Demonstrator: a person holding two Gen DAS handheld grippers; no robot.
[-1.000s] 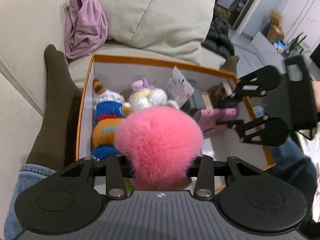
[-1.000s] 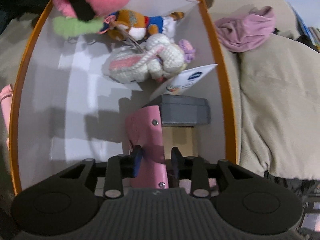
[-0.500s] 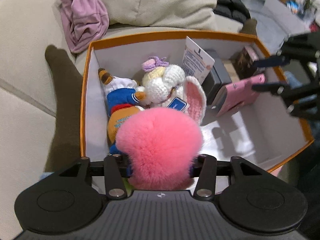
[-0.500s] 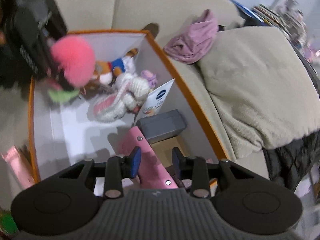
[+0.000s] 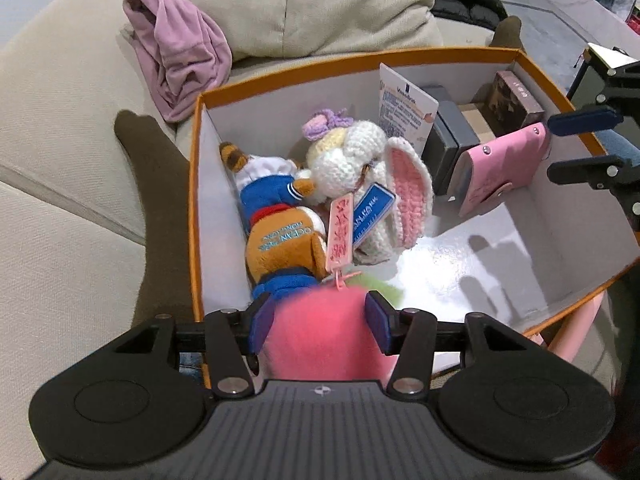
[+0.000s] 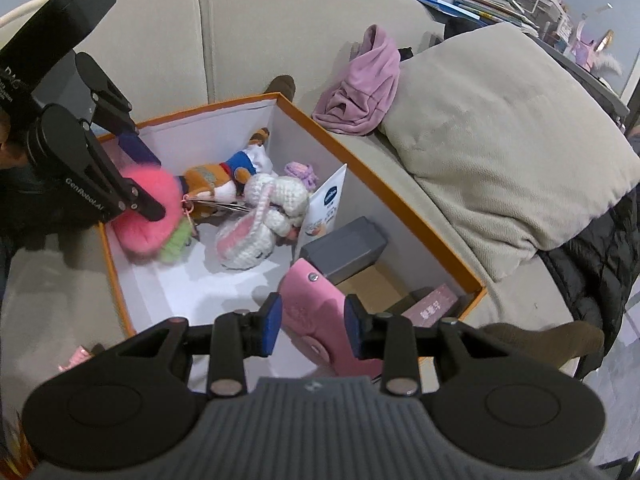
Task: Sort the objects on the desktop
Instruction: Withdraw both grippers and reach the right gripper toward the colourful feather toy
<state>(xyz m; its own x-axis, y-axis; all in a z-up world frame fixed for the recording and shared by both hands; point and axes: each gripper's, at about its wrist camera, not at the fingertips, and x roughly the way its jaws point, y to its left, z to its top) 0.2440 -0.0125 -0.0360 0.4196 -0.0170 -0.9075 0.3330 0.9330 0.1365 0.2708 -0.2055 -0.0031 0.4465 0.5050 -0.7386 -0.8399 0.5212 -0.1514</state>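
1. Pink pompom point(image 5: 320, 332): near corner of the orange box point(image 5: 360, 65), between the left gripper point(image 5: 316, 322) jaws, which just widened; contact unclear.
2. Pink wallet point(image 6: 320, 312): clamped by the right gripper point(image 6: 314, 330) over the box's right end.
3. Stuffed toys point(image 5: 320, 192): box's far-left corner.

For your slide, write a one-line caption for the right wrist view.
Right gripper holds a pink wallet over the orange-rimmed box while the left gripper lowers a pink pompom beside plush toys.

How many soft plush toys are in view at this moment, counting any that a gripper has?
3. An orange plush in blue clothes lies along the box's left wall; a white crocheted bunny lies beside it; a pink fluffy pompom sits between the left gripper's jaws. Others may be hidden.
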